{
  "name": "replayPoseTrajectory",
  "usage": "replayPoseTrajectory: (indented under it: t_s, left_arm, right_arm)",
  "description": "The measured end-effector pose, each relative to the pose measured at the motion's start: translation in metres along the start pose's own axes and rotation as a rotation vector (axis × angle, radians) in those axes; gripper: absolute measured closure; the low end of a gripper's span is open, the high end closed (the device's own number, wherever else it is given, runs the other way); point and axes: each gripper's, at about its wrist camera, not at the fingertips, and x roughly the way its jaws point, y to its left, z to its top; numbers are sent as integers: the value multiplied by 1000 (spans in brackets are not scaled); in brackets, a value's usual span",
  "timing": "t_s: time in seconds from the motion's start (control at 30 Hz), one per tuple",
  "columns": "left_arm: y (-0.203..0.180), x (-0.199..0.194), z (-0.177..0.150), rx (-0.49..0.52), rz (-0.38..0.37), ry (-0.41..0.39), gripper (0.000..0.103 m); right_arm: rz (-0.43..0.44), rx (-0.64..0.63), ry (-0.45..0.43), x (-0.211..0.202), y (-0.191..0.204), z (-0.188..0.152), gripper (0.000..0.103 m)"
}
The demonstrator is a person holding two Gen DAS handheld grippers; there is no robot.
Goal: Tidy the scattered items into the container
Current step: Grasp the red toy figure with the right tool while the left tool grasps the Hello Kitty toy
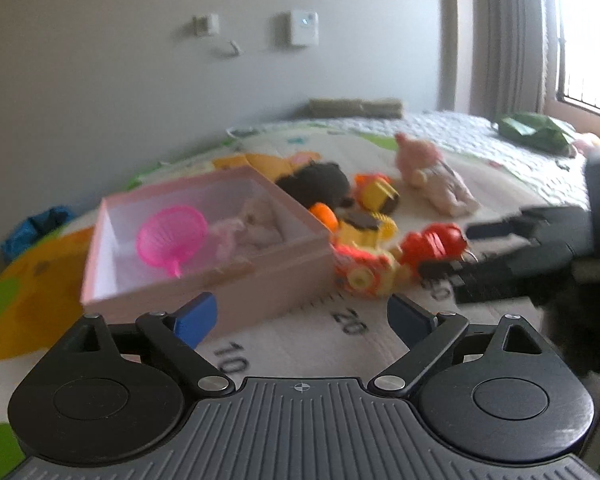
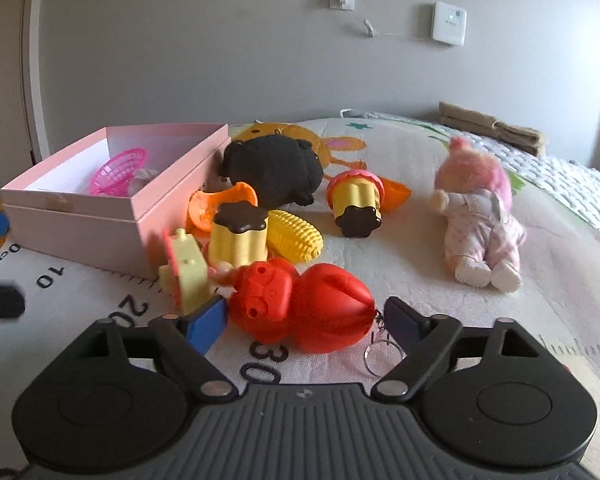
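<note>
A pink box point(image 1: 204, 276) point(image 2: 100, 216) stands on the play mat and holds a pink basket point(image 1: 172, 236) point(image 2: 118, 172) and a pale soft toy. To its right lie a black plush point(image 2: 276, 168), yellow pudding toys point(image 2: 238, 236), a toy corn point(image 2: 296, 236), a red toy point(image 2: 304, 308) point(image 1: 432, 244) with a key ring, and a pink doll point(image 2: 480, 208) point(image 1: 432, 172). My left gripper point(image 1: 302, 320) is open and empty, in front of the box. My right gripper point(image 2: 304, 322) is open, its fingers on either side of the red toy.
The play mat point(image 2: 420, 280) has printed ruler numbers. A folded brown cloth point(image 2: 492, 128) lies at the back near the wall. A green bag point(image 1: 536, 130) lies near the window. A blue item point(image 1: 36, 228) lies left of the mat.
</note>
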Motion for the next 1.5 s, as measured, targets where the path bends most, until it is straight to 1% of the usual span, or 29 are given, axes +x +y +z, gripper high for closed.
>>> replayPoseTrajectory:
  t_s: [0.13,0.17,0.27,0.3,0.33,0.43,0.57,0.7,0.8,0.87,1.0,1.03,1.1,1.17,1.23,1.27,1.3,1.4,1.5]
  left_arm:
    - [-8,6,-6,6,-14,26,7]
    - [-10,7,-7,8,-23,32,7]
    - [-15,9,-10,20,-35,44,7]
    - [-17,10,-10,24,-40,47,7]
    - [-19,12,-10,27,-45,50,7]
    - [-26,18,-8,35,-53,58,7]
    - [-40,29,0,58,-72,58,7]
    - [-61,49,12,98,-89,38,7]
    - [-74,73,20,116,-63,38,7]
    - [-81,90,24,127,-45,56,7]
    - [-92,108,23,150,-1,73,6]
    - [-93,109,22,150,-3,75,6]
    - [-94,108,20,156,-55,82,6]
    - [-96,102,18,173,-98,90,8]
    - [-91,99,16,148,-132,102,8]
    - [-87,98,14,121,-133,112,7]
    - [-86,99,14,103,-108,113,7]
    - [-87,107,16,91,19,111,7]
    - [-86,119,20,71,68,130,7]
  right_arm:
    - [15,-47,2,10,0,2,15]
    - [24,-51,13,12,0,2,19]
    - [45,-55,7,10,-3,1,20]
    - [40,-54,-4,6,-4,-1,21]
    - [38,-54,-10,2,-5,-2,25]
    - [39,-40,-17,-14,-14,-10,25]
    - [8,-10,-24,-35,-29,-24,25]
    - [-18,38,-49,-50,-46,-37,25]
    - [2,83,-65,-53,-56,-40,25]
    - [17,90,-71,-53,-57,-42,25]
    - [47,122,-92,-56,-63,-44,24]
    - [53,143,-94,-56,-66,-45,24]
    - [65,180,-108,-58,-72,-46,20]
    - [55,199,-111,-59,-74,-47,19]
    - [48,192,-114,-59,-72,-47,19]
    - [45,188,-117,-59,-72,-47,19]
    - [44,185,-118,-59,-72,-47,18]
    - [43,188,-118,-59,-72,-47,18]
    - [39,185,-119,-59,-71,-47,18]
